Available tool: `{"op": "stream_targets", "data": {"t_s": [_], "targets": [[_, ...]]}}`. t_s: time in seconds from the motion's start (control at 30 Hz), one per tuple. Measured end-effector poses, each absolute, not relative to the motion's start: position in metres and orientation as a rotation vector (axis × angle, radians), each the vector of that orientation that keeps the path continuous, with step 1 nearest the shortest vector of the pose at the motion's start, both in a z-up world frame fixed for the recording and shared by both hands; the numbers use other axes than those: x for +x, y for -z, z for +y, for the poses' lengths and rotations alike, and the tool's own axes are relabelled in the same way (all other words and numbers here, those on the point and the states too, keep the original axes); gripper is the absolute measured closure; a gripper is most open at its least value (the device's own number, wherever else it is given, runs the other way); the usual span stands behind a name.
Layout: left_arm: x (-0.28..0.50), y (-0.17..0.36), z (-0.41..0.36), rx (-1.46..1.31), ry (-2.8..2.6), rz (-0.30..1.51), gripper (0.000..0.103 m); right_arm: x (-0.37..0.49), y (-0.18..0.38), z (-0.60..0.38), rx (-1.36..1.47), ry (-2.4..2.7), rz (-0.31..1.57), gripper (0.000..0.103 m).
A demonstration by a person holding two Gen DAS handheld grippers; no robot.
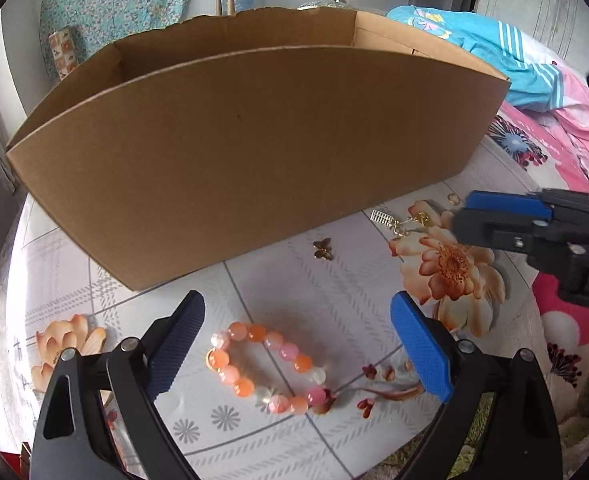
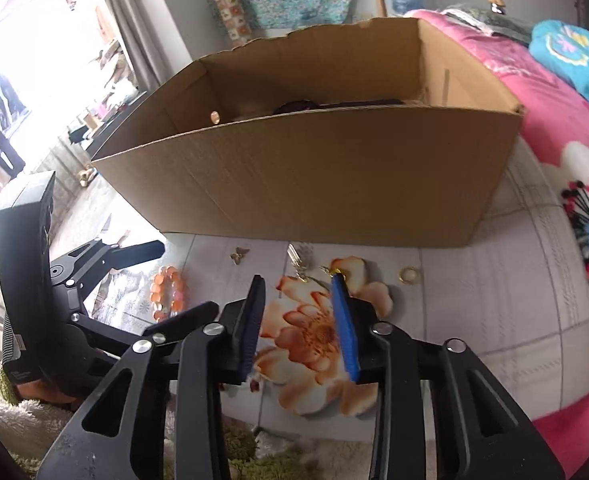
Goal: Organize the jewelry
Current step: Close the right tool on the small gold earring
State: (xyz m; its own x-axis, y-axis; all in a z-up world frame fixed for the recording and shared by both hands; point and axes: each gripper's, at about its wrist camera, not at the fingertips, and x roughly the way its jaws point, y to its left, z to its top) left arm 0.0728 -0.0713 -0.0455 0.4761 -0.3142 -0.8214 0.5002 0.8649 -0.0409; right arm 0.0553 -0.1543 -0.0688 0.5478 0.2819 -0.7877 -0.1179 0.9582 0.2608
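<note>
The left hand-held gripper (image 1: 296, 344) stands spread wide, its blue ribbed pads either side of a bracelet of round orange, pink and clear beads (image 1: 268, 368), not touching it. The bracelet lies flat on the flower-printed tabletop (image 1: 334, 292), its oval loop running from near right to far left in the left wrist view. The right hand-held gripper (image 2: 299, 312) is partly closed, with only the printed flower between its pads. Just beyond its tips lie a gold dangling earring (image 2: 336, 273) and a silvery charm (image 2: 300, 256); a small gold butterfly (image 2: 239, 255) and a gold ring (image 2: 409, 275) lie apart. Behind them stands an open brown cardboard box (image 2: 314, 176).
</note>
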Motion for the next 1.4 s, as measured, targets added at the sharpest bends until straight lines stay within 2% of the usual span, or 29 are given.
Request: {"op": "stream_targets", "data": {"t_s": [0.17,0.53,0.67,0.8,1.27,1.4], "targets": [[0.075,0.051,-0.077,0.237,0.515,0.962,0.011,0.074,0.077,-0.137,0.113,-0.274,0.981,0.089],[0.081,0.054,-0.079,0.234,0.524,0.968,0.011,0.1,0.099,-0.119,0.022,-0.274,1.023,0.093],[0.083,0.056,-0.082,0.243,0.525,0.975,0.005,0.102,0.099,-0.113,-0.028,-0.261,1.019,0.097],[0.083,0.058,-0.092,0.298,0.513,0.975,0.005,0.098,0.1,-0.108,-0.052,-0.257,1.021,0.101],[0.081,0.057,-0.093,0.314,0.519,1.0,0.005,0.071,0.073,-0.162,0.34,-0.347,0.983,0.102],[0.079,0.061,-0.09,0.308,0.522,0.98,0.005,0.064,0.082,-0.165,0.362,-0.348,0.997,0.102]]}}
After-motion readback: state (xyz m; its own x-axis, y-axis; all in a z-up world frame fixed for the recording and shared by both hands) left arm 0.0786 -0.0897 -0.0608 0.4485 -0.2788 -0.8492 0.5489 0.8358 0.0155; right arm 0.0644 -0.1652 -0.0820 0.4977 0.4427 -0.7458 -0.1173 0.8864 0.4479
